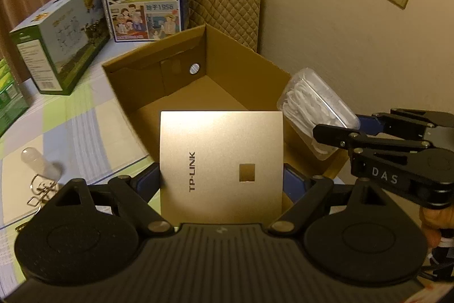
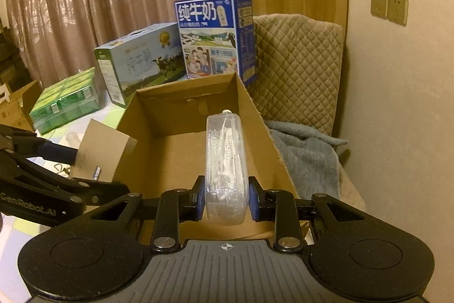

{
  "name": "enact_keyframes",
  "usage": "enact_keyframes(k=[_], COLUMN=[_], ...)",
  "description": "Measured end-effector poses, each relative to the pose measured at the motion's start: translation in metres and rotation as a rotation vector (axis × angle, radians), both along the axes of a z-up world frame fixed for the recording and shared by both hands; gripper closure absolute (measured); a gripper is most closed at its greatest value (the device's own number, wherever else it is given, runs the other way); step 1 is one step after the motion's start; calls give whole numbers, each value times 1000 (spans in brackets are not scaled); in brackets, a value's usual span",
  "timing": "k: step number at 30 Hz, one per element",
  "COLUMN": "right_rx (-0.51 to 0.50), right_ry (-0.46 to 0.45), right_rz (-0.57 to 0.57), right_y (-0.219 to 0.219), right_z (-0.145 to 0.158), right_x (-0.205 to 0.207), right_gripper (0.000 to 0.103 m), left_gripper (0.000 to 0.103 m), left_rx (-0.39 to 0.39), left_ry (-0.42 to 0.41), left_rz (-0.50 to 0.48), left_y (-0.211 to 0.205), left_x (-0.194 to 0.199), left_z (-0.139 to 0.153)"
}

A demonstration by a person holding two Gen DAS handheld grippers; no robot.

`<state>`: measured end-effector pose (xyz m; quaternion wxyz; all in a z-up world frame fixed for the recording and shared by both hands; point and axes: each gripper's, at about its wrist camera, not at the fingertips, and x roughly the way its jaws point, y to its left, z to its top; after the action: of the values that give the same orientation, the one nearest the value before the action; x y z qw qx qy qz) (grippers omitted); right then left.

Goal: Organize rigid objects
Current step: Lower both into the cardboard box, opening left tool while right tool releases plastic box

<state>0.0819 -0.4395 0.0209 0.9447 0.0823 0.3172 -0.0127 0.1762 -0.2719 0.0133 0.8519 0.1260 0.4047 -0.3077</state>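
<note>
We had both loads over the open cardboard box (image 1: 159, 70); left gripper (image 1: 221, 178) fingers clamped on the gold TP-LINK box (image 1: 221, 161), right gripper (image 2: 226, 198) fingers clamped on the clear plastic case (image 2: 225, 161); next likely lower and release inside; desk (image 1: 85, 127) with checked cloth, milk cartons (image 2: 212, 39) at far edge, curtains behind.

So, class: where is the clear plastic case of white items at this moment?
In the right wrist view the clear plastic case is clamped in the right claw, held above the open cardboard box near its right wall, with the grey blanket beyond.
</note>
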Motion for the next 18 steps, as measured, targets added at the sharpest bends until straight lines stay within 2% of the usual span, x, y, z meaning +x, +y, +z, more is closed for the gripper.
enact_keyframes(k=[9, 18], right_rx=[35, 45], right_ry=[14, 28], right_rz=[-23, -19], right_y=[-13, -14], right_z=[-14, -21], right_x=[10, 12], right_gripper=[76, 76], left_gripper=[18, 18], left_rx=[30, 31], left_ry=[13, 4], left_rz=[-41, -27], left_y=[-18, -18], left_x=[8, 7], left_z=[-17, -22])
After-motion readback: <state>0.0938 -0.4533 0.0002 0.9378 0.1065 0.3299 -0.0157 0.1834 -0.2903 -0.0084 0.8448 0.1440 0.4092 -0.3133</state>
